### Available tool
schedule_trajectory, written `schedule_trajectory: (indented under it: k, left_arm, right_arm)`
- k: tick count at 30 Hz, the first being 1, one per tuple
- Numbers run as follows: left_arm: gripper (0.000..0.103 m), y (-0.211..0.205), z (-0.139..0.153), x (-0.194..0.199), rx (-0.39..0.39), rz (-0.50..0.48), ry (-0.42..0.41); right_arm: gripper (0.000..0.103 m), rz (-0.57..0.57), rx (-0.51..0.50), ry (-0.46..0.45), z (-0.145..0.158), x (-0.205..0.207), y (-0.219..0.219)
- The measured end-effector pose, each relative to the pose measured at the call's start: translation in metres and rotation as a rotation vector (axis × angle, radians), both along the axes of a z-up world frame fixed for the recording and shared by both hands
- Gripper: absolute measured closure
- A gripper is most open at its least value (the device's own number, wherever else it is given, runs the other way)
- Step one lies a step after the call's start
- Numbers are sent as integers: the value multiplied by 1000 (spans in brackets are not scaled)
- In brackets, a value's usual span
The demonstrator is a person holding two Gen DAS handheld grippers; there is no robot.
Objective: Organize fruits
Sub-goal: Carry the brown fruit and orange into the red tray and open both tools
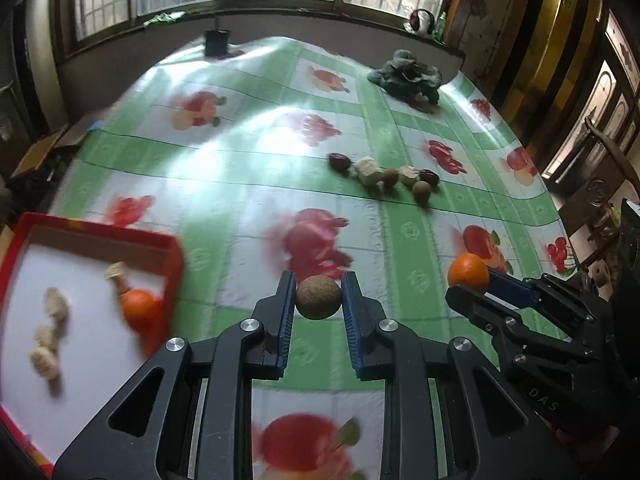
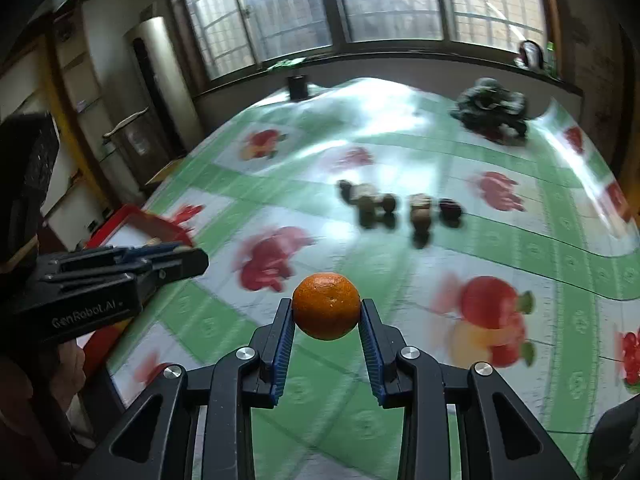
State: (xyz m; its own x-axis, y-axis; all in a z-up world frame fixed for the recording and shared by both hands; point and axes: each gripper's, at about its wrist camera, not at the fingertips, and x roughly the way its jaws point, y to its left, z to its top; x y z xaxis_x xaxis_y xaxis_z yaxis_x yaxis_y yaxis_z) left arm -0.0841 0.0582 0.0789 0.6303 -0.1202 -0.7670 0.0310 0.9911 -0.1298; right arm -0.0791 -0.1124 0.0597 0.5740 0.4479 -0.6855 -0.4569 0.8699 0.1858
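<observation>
Left hand-held gripper (image 1: 318, 298): clenched on a small round brown fruit (image 1: 318, 297), both blue pads pressing its sides, the fruit held clear above the surface (image 1: 240, 168).

Right hand-held gripper (image 2: 326, 308): grasping an orange (image 2: 326, 306) at its fingertips, pads touching the fruit on both sides, also clear above the surface. In the left wrist view this gripper shows at near right with the orange at its tip.

Red tray (image 1: 100, 234): at near left, white inside. It holds a second orange (image 1: 141, 308) against its right wall, one pale piece (image 1: 116, 270) just beyond that orange, and three pale lumpy pieces (image 1: 48, 332) in a loose line toward the left.

Loose fruits (image 1: 384, 176): a row of small dark, pale and brown pieces lies on the surface to the far right, well apart from the tray. Blur prevents a firm count.

Surface cover: green checked cloth with printed fruit. A dark leafy item (image 1: 406, 76) lies at the far right corner; a dark cup (image 1: 217, 42) stands at the far edge.
</observation>
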Motion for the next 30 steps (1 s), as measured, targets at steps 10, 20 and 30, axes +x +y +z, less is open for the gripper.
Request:
schedule_trajectory:
  k: [10,20,30]
  left_arm:
    - [81,73,2,-44,67,144,-15]
    - [81,125,-16,-69,142,275,9]
    - [81,158,-37,-90,118,321,63]
  right_arm:
    - [71,142,-1,-22,10,-29,69]
    - [72,257,-24,-18,8,-38,127]
    - [72,369,-54,-20,8,-42,182]
